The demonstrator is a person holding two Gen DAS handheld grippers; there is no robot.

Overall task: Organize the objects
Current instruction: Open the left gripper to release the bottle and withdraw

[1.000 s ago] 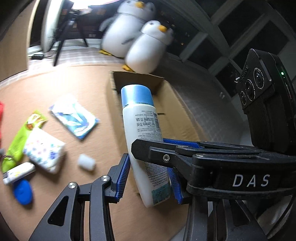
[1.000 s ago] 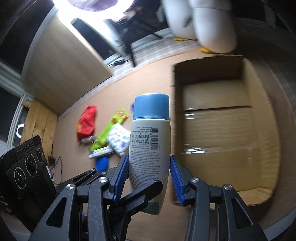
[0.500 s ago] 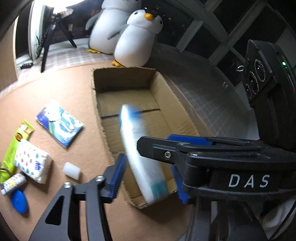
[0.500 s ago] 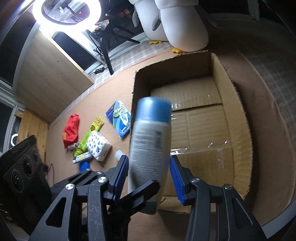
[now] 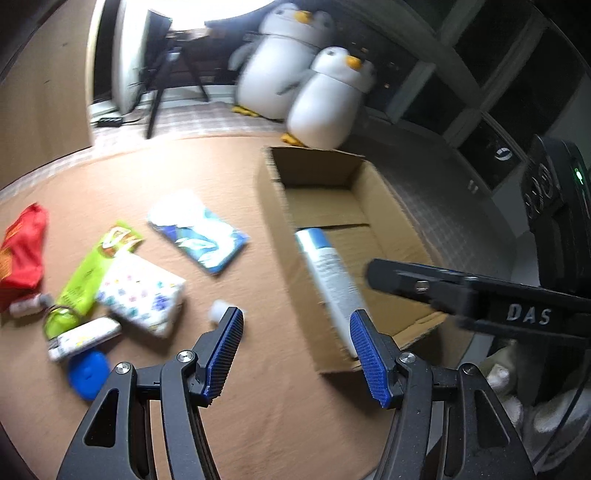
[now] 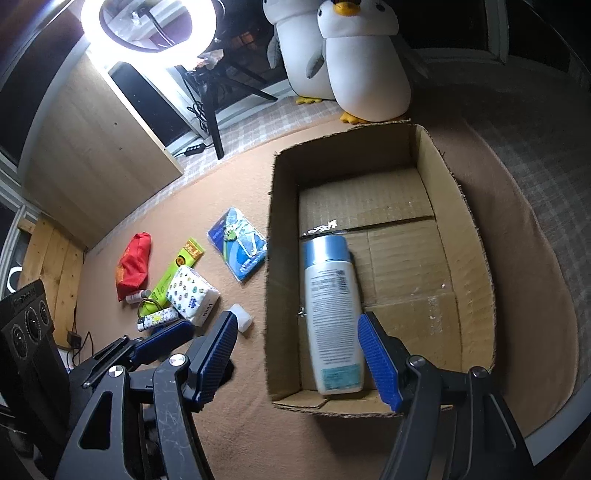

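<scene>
A white bottle with a blue cap [image 6: 332, 314] lies flat inside the open cardboard box [image 6: 476, 258], along its left wall; it also shows in the left wrist view [image 5: 328, 280], inside the box [image 5: 388, 206]. My right gripper [image 6: 303, 362] is open and empty, above the box's near edge. My left gripper [image 5: 295, 354] is open and empty, over the brown mat just left of the box. Loose items lie on the mat: a blue packet [image 6: 238, 249], a patterned tissue pack [image 6: 190, 295], a green sachet [image 6: 177, 269], a red pouch [image 6: 135, 264], a small white cylinder [image 6: 242, 317].
Two plush penguins [image 6: 358, 62] stand behind the box. A ring light [image 6: 147, 22] on a tripod and a wooden cabinet [image 6: 96, 147] stand at the back left. A blue disc [image 5: 88, 373] and a small patterned tube [image 5: 85, 336] lie near the left gripper.
Both grippers opened and let go of the bottle. It dropped from upright between the fingers to lying flat in the box. The left gripper swung left.
</scene>
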